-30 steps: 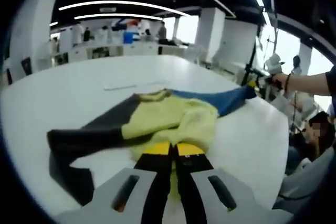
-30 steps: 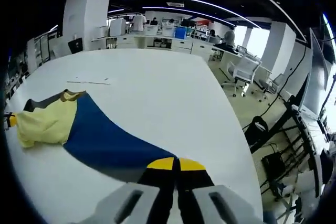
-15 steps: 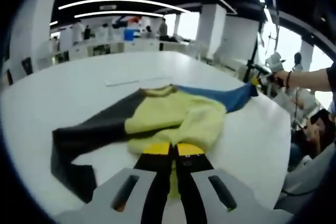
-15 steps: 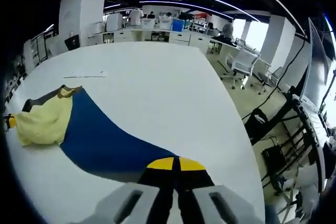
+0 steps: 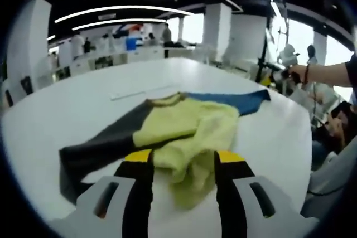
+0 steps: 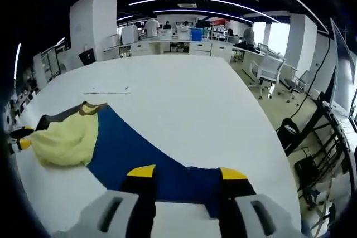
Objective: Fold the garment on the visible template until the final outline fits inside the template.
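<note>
Garment (image 5: 184, 129) flat on table (image 6: 184, 98), blue sleeve (image 6: 162, 163) toward right gripper (image 6: 183, 175)

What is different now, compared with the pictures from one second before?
Both grippers opened and let go of the garment: the left gripper released the yellow body, the right gripper released the blue sleeve. The garment stayed spread on the white table, dark sleeve still stretched out.
</note>
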